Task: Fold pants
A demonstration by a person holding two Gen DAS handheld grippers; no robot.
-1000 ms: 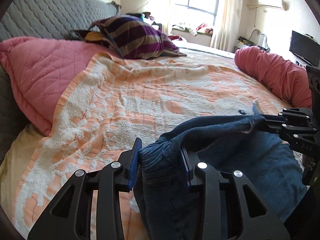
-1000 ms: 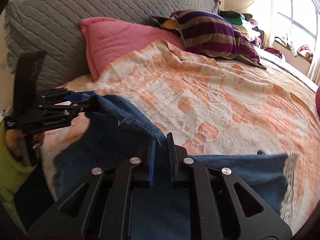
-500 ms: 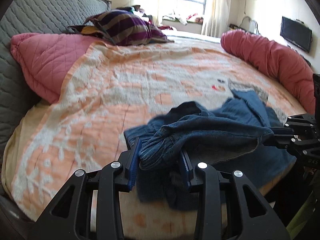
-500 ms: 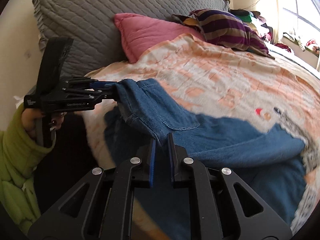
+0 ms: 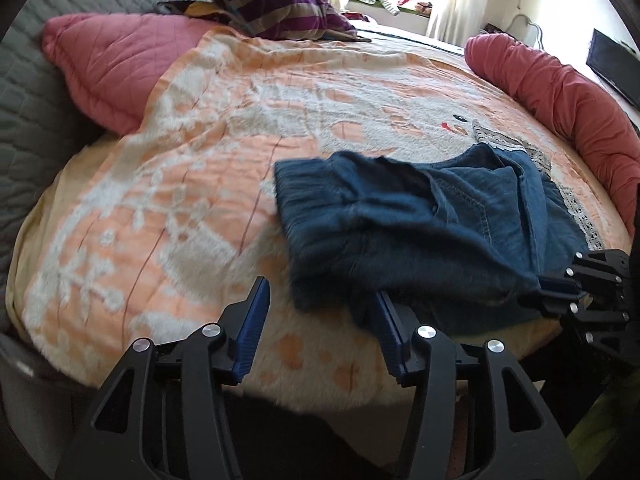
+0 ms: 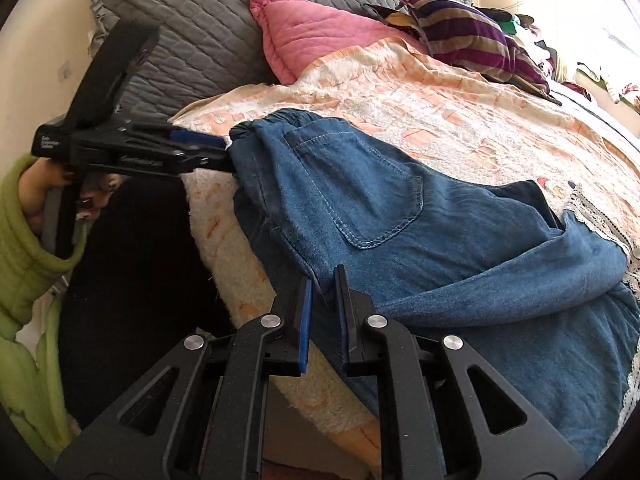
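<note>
Blue denim pants (image 5: 420, 224) lie folded over on the orange and white blanket (image 5: 200, 160) near the bed's front edge; they also show in the right wrist view (image 6: 400, 216). My left gripper (image 5: 322, 300) is open, with the waistband corner just ahead of its right finger. It appears in the right wrist view (image 6: 216, 152) at the waistband's end. My right gripper (image 6: 323, 284) has its jaws narrowly apart around the pants' edge. It shows at the right of the left wrist view (image 5: 548, 286), touching the pants.
A pink pillow (image 5: 116, 60) and grey quilted headboard (image 6: 240, 20) lie at the left. A striped cushion (image 5: 272, 4) sits at the back. A red bolster (image 5: 560, 96) runs along the right side. The person's green sleeve (image 6: 24, 260) is beside the bed.
Both grippers pulled the lifted pants back and lowered them onto the blanket. My left gripper opened and let go of the waistband. My right gripper's jaws loosened slightly.
</note>
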